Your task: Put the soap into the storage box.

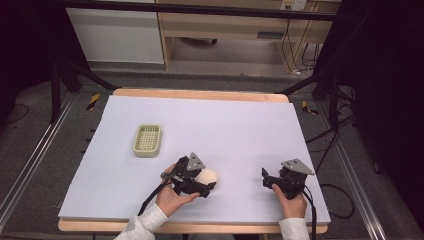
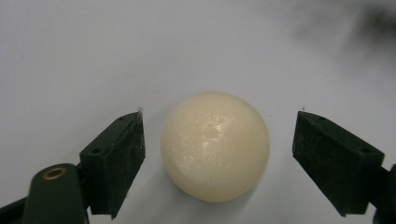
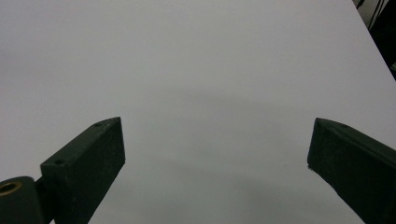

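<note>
High view: the left gripper [image 1: 207, 181] lies low on the pale table sheet [image 1: 240, 130], its jaws at a cream ball [image 1: 206, 175]. The right gripper [image 1: 272, 180] rests well apart to the right. A green tray [image 1: 147, 140] sits farther back.

Left gripper view: jaws wide, the ball centred between, touching neither.

Right gripper view: jaws wide over bare sheet.

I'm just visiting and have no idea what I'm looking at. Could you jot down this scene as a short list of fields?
surface: white sheet on a wooden table
round thing: cream ball, lying between the left gripper's jaws
left gripper: open, a gap on each side of the ball
right gripper: open, nothing between its jaws
other item: pale green slotted tray, far left, apart from both grippers
holder: a person's hands, white sleeves
</note>
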`<move>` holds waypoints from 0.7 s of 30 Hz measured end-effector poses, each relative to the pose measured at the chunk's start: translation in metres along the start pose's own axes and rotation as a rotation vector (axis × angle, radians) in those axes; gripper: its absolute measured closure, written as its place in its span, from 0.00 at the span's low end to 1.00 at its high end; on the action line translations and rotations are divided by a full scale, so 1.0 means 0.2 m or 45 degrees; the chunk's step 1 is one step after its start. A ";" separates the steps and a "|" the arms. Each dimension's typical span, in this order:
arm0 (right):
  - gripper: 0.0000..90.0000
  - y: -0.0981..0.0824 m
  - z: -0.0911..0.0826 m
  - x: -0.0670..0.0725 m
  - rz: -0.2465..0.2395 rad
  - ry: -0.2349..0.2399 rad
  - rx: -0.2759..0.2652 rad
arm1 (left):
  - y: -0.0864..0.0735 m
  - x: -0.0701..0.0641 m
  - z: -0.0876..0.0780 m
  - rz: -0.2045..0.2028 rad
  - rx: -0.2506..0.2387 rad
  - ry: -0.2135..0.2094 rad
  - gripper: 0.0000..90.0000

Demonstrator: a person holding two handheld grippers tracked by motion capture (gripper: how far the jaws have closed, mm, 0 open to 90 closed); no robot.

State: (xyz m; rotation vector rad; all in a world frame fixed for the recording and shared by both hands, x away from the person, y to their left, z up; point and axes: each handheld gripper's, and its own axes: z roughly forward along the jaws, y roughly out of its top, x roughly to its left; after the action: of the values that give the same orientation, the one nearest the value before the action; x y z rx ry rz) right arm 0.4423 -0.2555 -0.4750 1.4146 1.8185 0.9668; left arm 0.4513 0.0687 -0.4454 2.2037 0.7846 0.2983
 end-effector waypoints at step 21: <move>0.05 0.00 0.01 0.00 -0.004 -0.002 0.007 | -0.02 0.01 0.10 0.008 0.087 0.023 0.19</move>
State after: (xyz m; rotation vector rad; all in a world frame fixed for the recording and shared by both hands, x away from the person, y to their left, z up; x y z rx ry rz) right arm 0.4433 -0.2550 -0.4755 1.4152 1.8229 0.9597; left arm 0.4584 0.0605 -0.4622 2.2705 0.8082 0.2990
